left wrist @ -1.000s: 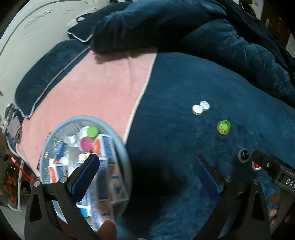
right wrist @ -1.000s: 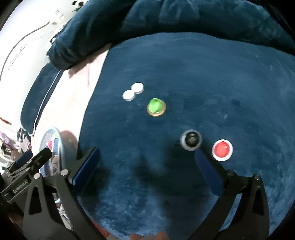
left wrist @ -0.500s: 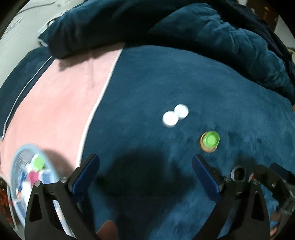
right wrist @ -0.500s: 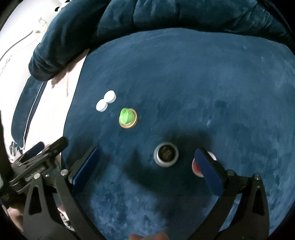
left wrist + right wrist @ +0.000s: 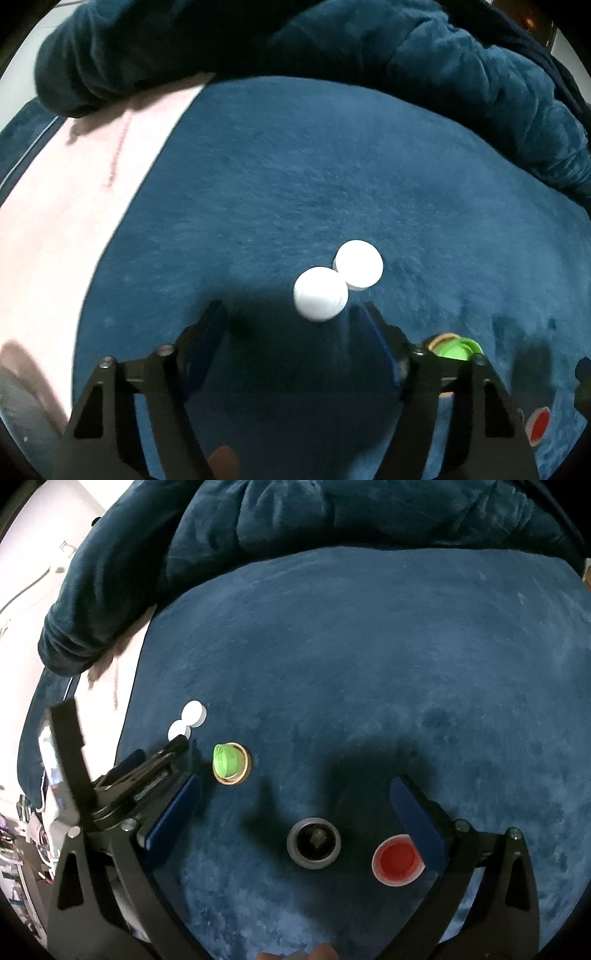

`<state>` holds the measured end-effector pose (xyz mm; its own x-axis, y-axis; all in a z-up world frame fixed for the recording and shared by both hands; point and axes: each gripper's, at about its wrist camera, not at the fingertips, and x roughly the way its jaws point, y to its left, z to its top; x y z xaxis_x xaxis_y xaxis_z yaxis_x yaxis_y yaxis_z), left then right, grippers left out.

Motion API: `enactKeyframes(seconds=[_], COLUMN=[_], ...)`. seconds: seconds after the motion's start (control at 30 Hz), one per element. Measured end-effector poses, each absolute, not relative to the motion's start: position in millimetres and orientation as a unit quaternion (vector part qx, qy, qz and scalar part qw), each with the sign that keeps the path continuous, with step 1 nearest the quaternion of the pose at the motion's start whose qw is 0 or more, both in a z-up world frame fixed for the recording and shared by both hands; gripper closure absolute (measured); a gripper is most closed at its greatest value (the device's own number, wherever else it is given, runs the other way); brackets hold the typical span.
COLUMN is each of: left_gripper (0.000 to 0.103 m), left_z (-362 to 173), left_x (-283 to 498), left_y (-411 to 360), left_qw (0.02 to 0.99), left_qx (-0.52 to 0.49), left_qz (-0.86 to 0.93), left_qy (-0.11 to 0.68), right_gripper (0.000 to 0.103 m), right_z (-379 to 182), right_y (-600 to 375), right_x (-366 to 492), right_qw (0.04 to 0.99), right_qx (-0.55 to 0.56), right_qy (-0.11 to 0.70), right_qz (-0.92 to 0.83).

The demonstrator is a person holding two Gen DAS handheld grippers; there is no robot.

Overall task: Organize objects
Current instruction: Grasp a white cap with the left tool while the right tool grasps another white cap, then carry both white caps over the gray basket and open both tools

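Note:
Two white caps (image 5: 320,293) (image 5: 359,264) lie touching on the dark blue blanket (image 5: 295,184). My left gripper (image 5: 291,319) is open and empty, just short of the nearer white cap. A green cap on a tan ring (image 5: 456,347) lies to its right, and a red cap (image 5: 538,424) at the far right. In the right wrist view my right gripper (image 5: 295,797) is open and empty above a grey-black cap (image 5: 314,843), with the red cap (image 5: 397,859) by its right finger. The green cap (image 5: 229,762) and the white caps (image 5: 186,722) lie to the left.
A pink cloth (image 5: 74,206) covers the left part of the bed. A bunched dark blue blanket (image 5: 332,48) rises along the far side. The left gripper's body (image 5: 110,779) shows at the left in the right wrist view.
My left gripper has swung right from the basket of items to the two white caps. My right gripper has moved forward over the grey-black cap and the red cap.

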<state>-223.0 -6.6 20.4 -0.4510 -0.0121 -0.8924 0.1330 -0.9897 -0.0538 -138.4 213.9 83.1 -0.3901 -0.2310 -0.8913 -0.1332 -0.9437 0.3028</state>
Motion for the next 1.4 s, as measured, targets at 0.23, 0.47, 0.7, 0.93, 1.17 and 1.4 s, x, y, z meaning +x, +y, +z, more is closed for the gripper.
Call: enactKeyframes(seconds=[0.23, 0.47, 0.7, 0.93, 1.17, 1.4], left_gripper=[0.073, 0.073, 0.073, 0.073, 0.073, 0.073], left_z=[16, 15, 20, 20, 51, 133], left_x=[-224, -204, -195, -194, -185, -143], left_y=[-17, -57, -87, -105, -90, -84], left_qw=[0.029, 0.087, 0.131, 0.147, 0.136, 0.122], left_qx=[0.507, 0.513, 0.503, 0.505, 0.512, 0.486], left_qz=[-0.857, -0.847, -0.844, -0.836, -0.832, -0.854], left_qy=[0.088, 0.112, 0.132, 0.157, 0.166, 0.137], right_gripper=[0.000, 0.000, 0.006, 0.072, 0.072, 0.072], right_z=[77, 65, 30, 22, 52, 90], right_y=[207, 160, 97, 77, 105, 111], right_x=[-143, -186, -232, -235, -190, -144], right_qw=[0.024, 0.069, 0.100, 0.094, 0.104, 0.079], right_qx=[0.556, 0.555, 0.592, 0.597, 0.587, 0.579], right_qy=[-0.143, -0.111, -0.071, -0.014, -0.064, -0.144], right_qz=[-0.818, -0.822, -0.796, -0.797, -0.800, -0.799])
